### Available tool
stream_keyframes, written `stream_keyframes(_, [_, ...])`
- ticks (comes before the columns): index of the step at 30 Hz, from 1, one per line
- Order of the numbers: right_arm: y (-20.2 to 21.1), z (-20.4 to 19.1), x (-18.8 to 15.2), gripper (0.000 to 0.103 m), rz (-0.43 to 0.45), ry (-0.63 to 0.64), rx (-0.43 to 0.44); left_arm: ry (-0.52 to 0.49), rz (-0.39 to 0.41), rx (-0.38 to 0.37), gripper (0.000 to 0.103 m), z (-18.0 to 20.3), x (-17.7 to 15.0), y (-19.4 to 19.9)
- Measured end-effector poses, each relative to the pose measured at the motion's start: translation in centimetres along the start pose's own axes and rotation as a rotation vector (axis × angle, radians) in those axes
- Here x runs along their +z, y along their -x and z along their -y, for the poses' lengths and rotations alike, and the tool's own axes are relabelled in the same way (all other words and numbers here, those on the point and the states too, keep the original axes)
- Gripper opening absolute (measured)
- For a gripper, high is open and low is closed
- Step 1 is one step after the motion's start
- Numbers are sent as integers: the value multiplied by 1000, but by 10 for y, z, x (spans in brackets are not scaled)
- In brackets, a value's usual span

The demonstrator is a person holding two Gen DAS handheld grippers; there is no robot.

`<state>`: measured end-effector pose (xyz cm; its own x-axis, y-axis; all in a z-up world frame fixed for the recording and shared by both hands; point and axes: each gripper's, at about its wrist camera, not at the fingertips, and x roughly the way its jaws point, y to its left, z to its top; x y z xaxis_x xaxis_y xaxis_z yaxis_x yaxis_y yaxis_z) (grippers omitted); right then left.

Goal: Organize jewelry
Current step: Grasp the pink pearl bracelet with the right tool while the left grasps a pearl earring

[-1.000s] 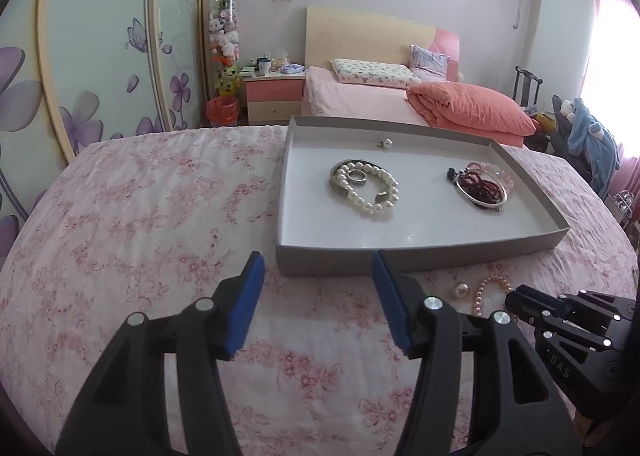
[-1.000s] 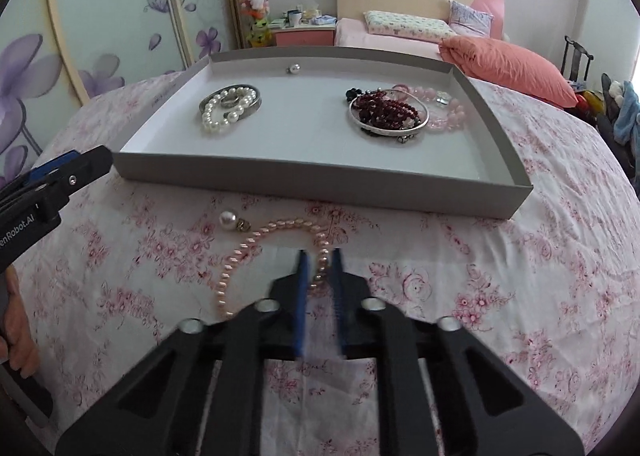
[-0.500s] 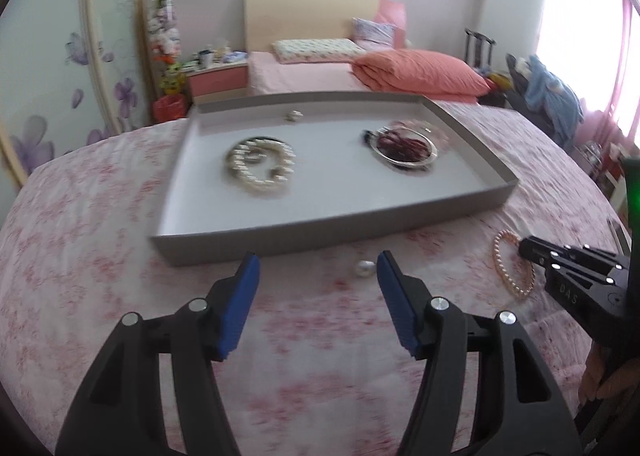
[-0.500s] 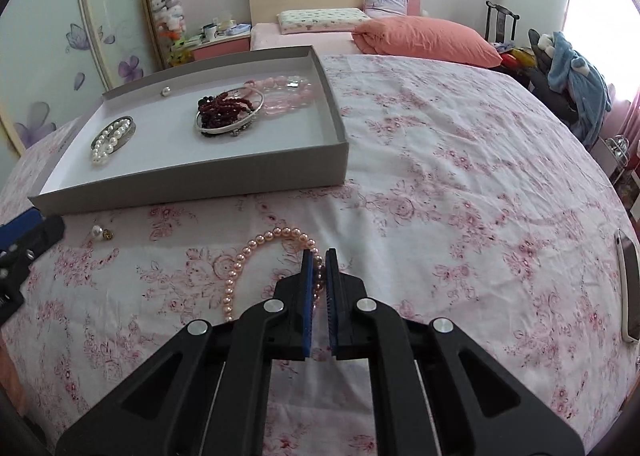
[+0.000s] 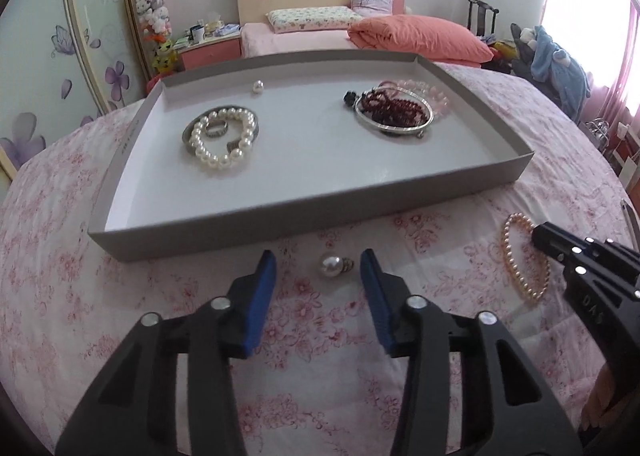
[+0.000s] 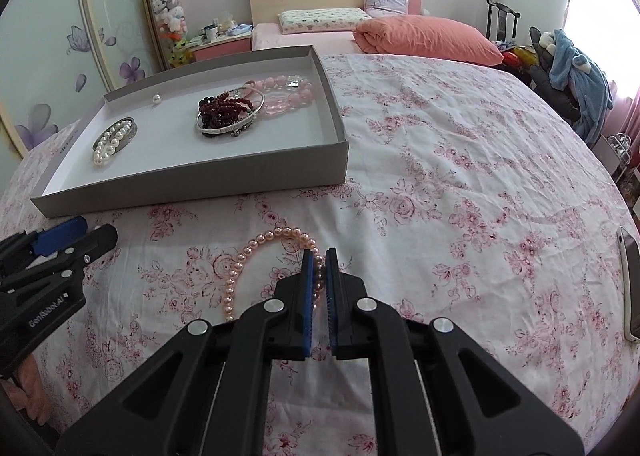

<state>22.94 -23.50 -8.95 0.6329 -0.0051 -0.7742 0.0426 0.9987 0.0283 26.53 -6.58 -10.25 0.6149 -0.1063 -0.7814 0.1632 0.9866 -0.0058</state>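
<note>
A grey tray (image 5: 304,211) (image 6: 192,187) on the floral cloth holds a white pearl bracelet (image 5: 224,141) (image 6: 110,143), a dark red bead bracelet (image 5: 394,109) (image 6: 226,111), a pink bead bracelet (image 6: 288,89) and a loose pearl (image 5: 258,86). My left gripper (image 5: 318,262) is open, with a pearl earring (image 5: 330,264) on the cloth between its fingertips. My right gripper (image 6: 319,256) is nearly shut around one side of a pink pearl bracelet (image 6: 256,252) (image 5: 520,260) lying on the cloth; its tip shows in the left wrist view (image 5: 540,234).
A phone (image 6: 630,288) lies at the table's right edge. A bed with an orange duvet (image 5: 416,39), a nightstand (image 5: 208,51) and a chair with a blue robe (image 6: 576,67) stand behind the table. Bare cloth lies right of the tray.
My left gripper has moved forward and down, so the pearl earring now sits between its fingers. My right gripper has moved forward, so its pads now flank the pink pearl bracelet.
</note>
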Motion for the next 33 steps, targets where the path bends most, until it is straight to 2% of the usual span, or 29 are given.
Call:
stream_keyframes(1, [0,0,0,7,0,0,0,0,-1,5,38,0,0,0])
stream_keyframes(3, [0,0,0,7,0,0,0,-3,1,8,23,0,0,0])
stream_keyframes(5, [0,0,0,7,0,1,-1,-3,2,8,16,-1,1,0])
stream_keyframes(12, [0,0,0,7,0,5,3,29,1,12,16,-18,-4,6])
stream_keyframes(22, [1,-14,-1,7,0,59,30,163,22,76,16,-70,-24,32])
stream_keyframes(33, [3,-21,-1,7,13,68,73,199,46,75,16,-81,-28,45])
